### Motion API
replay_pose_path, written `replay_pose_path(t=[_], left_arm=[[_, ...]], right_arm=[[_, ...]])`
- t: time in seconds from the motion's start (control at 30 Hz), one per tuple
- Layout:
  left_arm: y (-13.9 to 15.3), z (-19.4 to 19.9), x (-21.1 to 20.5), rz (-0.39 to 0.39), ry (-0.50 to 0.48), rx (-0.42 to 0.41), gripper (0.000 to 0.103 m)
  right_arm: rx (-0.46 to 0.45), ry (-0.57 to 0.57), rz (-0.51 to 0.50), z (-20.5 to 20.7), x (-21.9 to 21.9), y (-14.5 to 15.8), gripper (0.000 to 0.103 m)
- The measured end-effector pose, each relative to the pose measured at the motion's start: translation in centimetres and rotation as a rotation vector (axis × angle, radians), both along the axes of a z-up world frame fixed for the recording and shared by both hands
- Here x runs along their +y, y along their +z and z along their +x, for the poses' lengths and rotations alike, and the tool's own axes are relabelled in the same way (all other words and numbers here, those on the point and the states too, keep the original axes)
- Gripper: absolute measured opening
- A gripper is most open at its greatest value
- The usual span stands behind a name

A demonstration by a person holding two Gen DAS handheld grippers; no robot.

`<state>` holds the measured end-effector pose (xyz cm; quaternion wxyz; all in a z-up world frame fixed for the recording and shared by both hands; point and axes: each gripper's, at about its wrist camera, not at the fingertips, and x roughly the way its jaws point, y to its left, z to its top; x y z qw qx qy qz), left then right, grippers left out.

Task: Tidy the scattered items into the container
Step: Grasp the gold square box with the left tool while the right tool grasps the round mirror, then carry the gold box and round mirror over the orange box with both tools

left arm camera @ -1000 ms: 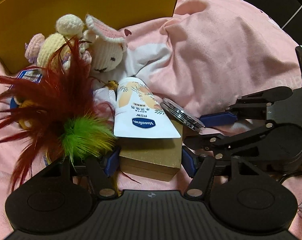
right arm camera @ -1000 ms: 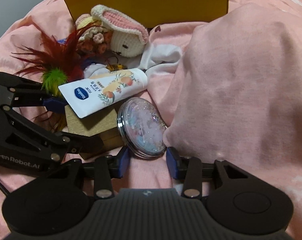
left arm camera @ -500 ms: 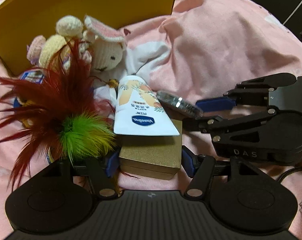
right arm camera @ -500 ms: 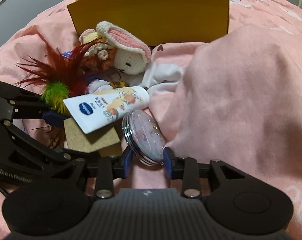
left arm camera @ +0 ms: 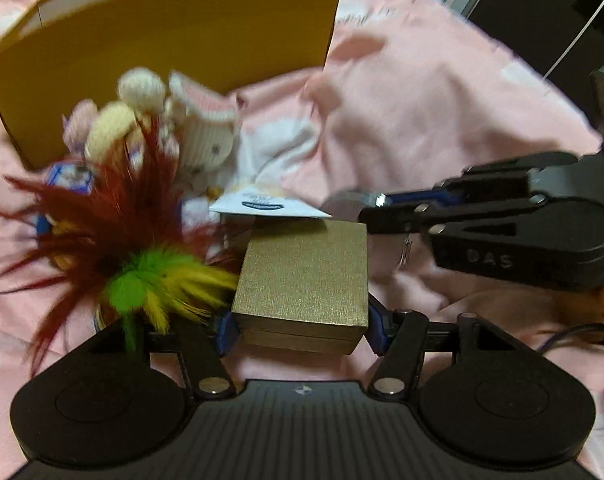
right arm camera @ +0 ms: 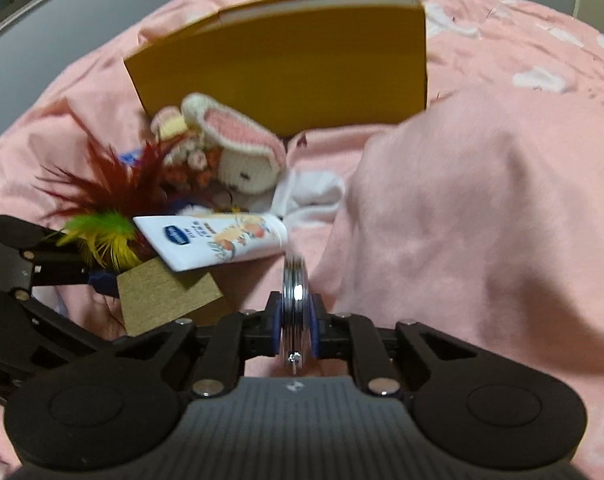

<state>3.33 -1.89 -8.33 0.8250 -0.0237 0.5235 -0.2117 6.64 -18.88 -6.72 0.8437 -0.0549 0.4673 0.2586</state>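
A gold box (left arm camera: 302, 276) sits between the blue pads of my left gripper (left arm camera: 302, 328), which is shut on its sides and holds it off the pink bedding. A white lotion tube (right arm camera: 222, 240) rests with its flat end on the box's far edge. My right gripper (right arm camera: 296, 328) is closing its jaws on a round silver compact mirror (right arm camera: 296, 292), which stands on edge between the pads. Behind stands the yellow container (right arm camera: 294, 60), with a crochet bunny (right arm camera: 242, 160) and a red and green feather toy (left arm camera: 114, 220) in front of it.
A tall hump of pink quilt (right arm camera: 481, 200) rises on the right. A white cloth (right arm camera: 313, 192) lies beside the bunny, and a small blue card (left arm camera: 72, 178) peeks out behind the feathers. Dark furniture (left arm camera: 541, 20) stands beyond the bed.
The right jaws closed in on the mirror, which turned from lying tilted to standing on edge. Both grippers rose, the left one with the gold box; the tube slid back off the box top.
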Motion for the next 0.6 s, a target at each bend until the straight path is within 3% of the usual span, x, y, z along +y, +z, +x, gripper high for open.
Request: replay_pose_path(t=[0.2,0.37,0.6], left_arm=[[2.4,-0.3,0.7,-0.048,0.044,-0.066,0.07],[5.3,-0.1,2.3,-0.118,0.081,-0.138,0.07],[7.9,1.8,4.2,-0.104,0.149,-0.204,0.07]], right_arm=[[0.034,-0.016,0.052,0.1,-0.5,1.4,0.015],[0.102,-0.066,0.176,1.3,-1.9,2.8,0.015],[0.097,-0.093,0.276,3.1,-2.9,5.9,0.015]])
